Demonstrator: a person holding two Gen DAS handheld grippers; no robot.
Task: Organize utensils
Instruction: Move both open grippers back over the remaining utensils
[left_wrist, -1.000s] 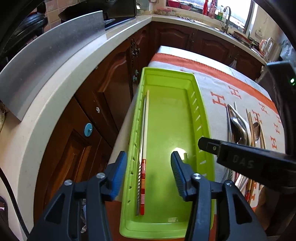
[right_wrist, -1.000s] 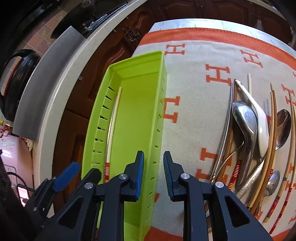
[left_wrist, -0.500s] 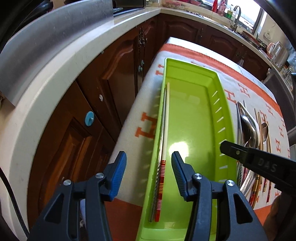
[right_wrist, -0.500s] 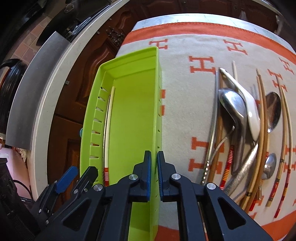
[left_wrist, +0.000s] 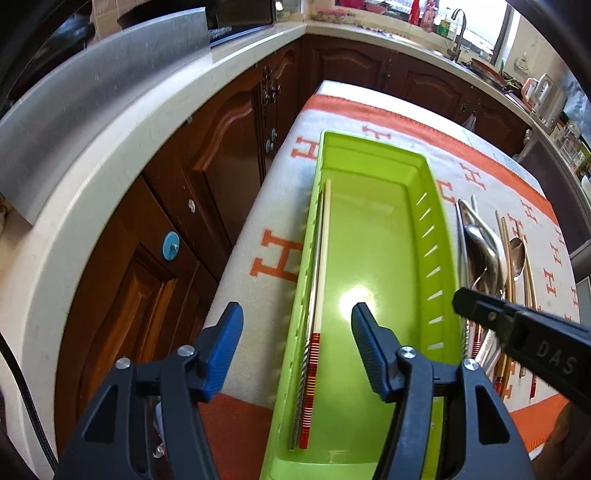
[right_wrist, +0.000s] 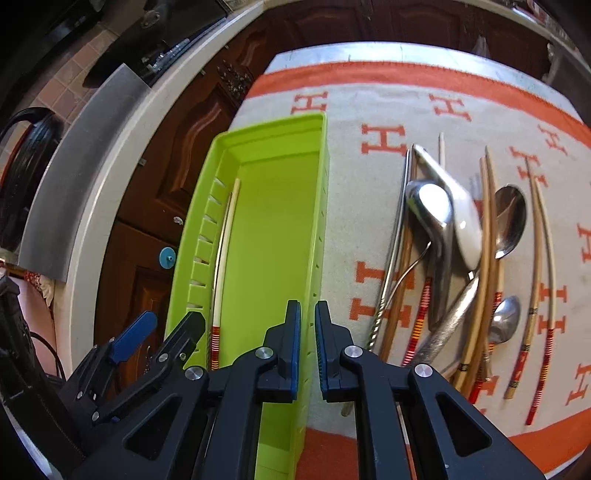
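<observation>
**Green tray gripped at its right wall, utensils waiting alongside**

While the right gripper pinches the near end of the right-hand wall of the green tray, its blue-padded fingers stand on either side of that thin wall with only a narrow slit between them; whether the pads truly press the plastic is hard to judge from this angle, though they look closed on it. The left gripper hovers over the near left part of the tray, its fingers spread wide, one outside the left wall and one above the tray floor, holding nothing.

Inside the tray, chopsticks lie lengthwise along the left wall, their red-striped ends toward 6 o'clock; a slim metal piece lies just beside them against the wall. From the right wrist view the same chopsticks run from 12 to 6 o'clock along the slotted wall.

At 3 o'clock from the tray, on the blanket with orange letters that covers the desk, a pile of utensils lies apart from the tray: metal spoons, a white spoon, wooden chopsticks and red-striped ones, overlapping one another. Brown wooden cabinets and a pale countertop stand at 9 o'clock of the desk.
</observation>
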